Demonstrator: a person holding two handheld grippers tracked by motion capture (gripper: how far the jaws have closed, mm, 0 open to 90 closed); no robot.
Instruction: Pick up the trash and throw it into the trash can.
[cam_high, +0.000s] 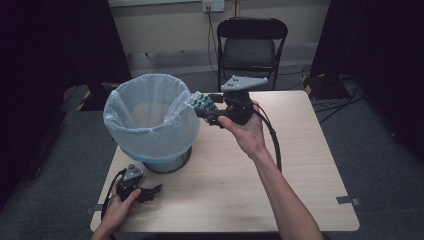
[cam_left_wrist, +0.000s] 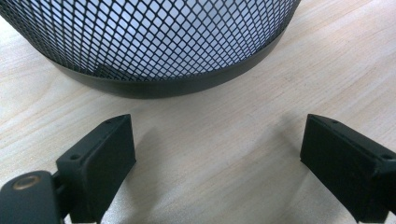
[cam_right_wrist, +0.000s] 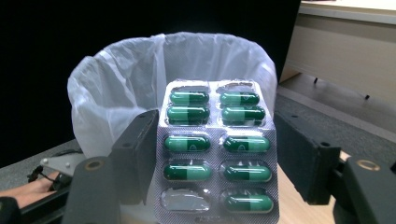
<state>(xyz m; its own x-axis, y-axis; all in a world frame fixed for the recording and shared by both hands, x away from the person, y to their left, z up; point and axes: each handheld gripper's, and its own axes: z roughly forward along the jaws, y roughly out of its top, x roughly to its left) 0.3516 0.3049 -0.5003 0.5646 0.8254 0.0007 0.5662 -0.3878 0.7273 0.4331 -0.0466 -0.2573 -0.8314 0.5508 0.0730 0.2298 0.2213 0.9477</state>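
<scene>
High view: right tool (cam_high: 206, 111) is up off the desk (cam_high: 300, 165), at the rim of the lined waste bin (cam_high: 150, 120), clamped on a blister pack of green capsules (cam_high: 201, 103). Pack sits just at the bin's right edge, over the liner's lip. Left tool (cam_high: 150, 191) rests low on the desk near the front-left corner, just in front of the bin's base, gripping nothing. Folding chair (cam_high: 250, 47) behind the desk.

Left gripper view: jaws spread wide, bare desk between them, bin's black mesh wall (cam_left_wrist: 154, 42) close ahead.

Right gripper view: jaws closed on the pack's two long edges, pack (cam_right_wrist: 215, 149) upright, foil face toward camera. Nine capsules in place, bottom-left pocket empty. White liner (cam_right_wrist: 116, 84) and bin mouth directly behind.
</scene>
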